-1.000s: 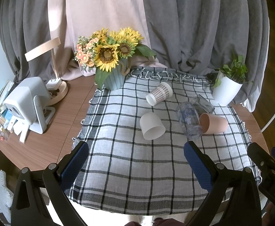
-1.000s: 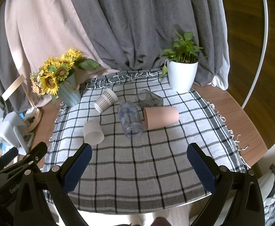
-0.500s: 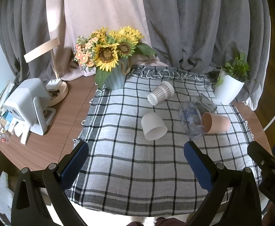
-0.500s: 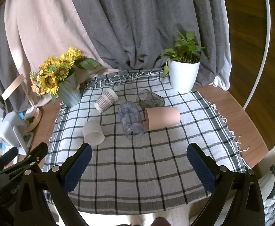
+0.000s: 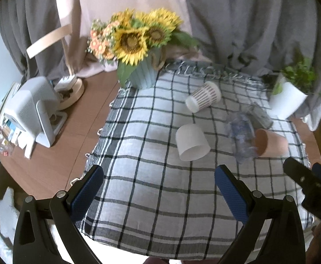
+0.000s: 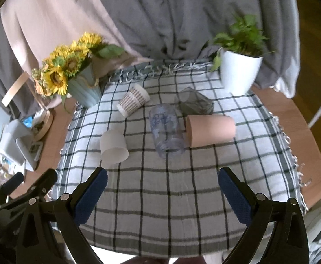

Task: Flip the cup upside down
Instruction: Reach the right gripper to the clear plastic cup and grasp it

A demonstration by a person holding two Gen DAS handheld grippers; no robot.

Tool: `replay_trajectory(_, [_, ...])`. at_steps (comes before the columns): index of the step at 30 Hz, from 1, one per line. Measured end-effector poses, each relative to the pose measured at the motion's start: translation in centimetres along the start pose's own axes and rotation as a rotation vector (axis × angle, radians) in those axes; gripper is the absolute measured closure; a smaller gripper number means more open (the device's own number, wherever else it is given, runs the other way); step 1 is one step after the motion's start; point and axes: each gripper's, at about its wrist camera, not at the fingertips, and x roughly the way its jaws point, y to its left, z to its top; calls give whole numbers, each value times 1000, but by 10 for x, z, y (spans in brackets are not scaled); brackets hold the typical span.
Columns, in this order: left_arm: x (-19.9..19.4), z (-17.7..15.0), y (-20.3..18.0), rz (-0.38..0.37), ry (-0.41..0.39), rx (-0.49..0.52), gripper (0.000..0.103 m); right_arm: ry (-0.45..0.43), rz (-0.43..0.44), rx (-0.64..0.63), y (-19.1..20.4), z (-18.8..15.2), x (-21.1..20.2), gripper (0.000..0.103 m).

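Note:
Several cups lie on their sides on a checked cloth (image 5: pixel 151 189): a plain white cup (image 5: pixel 191 143) (image 6: pixel 113 146), a patterned paper cup (image 5: pixel 203 96) (image 6: pixel 133 102), a clear plastic cup (image 5: pixel 242 138) (image 6: pixel 166 129), a pink cup (image 5: pixel 270 143) (image 6: pixel 211 131) and a dark glass (image 5: pixel 258 115) (image 6: pixel 193 104). My left gripper (image 5: pixel 158 189) is open and empty, above the cloth's near edge, short of the white cup. My right gripper (image 6: pixel 162 192) is open and empty, short of the clear cup.
A sunflower vase (image 5: pixel 142 74) (image 6: pixel 84 88) stands at the cloth's back left. A white plant pot (image 5: pixel 288 101) (image 6: pixel 239 72) stands at the back right. A lamp base (image 5: pixel 71 92) and a white device (image 5: pixel 31 110) sit on the wooden table (image 5: pixel 57 154) to the left. Curtains hang behind.
Both grippers have moved forward toward the cups, which now look larger. Both grippers stay open. The cups have not moved.

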Motion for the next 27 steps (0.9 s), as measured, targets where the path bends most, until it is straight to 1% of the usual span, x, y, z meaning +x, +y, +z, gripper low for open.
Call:
replay_trajectory(2, [12, 8, -1, 23, 22, -25, 0, 28, 9, -23, 0, 11, 14, 2])
replay_trajectory(5, [28, 17, -3, 37, 51, -55, 0, 57, 17, -58, 1, 32, 35, 2])
replay_trajectory(9, [52, 33, -11, 49, 96, -73, 0, 147, 44, -101, -1, 60, 72, 2])
replay_trajectory(12, [68, 43, -16, 86, 121, -76, 0, 211, 56, -138, -2, 77, 98, 2])
replay_trajectory(14, [79, 49, -19, 92, 133, -91, 0, 254, 59, -167, 1, 86, 115, 3])
replay_trajectory(16, [90, 55, -23, 107, 150, -99, 0, 294, 64, -193, 4, 93, 130, 4])
replay_trajectory(18, [100, 60, -26, 99, 167, -102, 0, 343, 62, -215, 5, 100, 148, 6])
replay_trajectory(21, [115, 68, -31, 95, 189, -120, 0, 407, 74, -214, 4, 109, 171, 8])
replay_trajectory(23, [125, 72, -34, 107, 207, -115, 0, 451, 81, -209, 1, 113, 186, 10])
replay_trajectory(24, [129, 74, -36, 111, 213, -112, 0, 473, 73, -200, -2, 114, 194, 13])
replay_trajectory(26, [136, 76, -38, 123, 221, -108, 0, 497, 71, -200, -4, 115, 206, 13])
replay_trajectory(27, [139, 76, -39, 124, 226, -103, 0, 514, 62, -205, -5, 115, 212, 15])
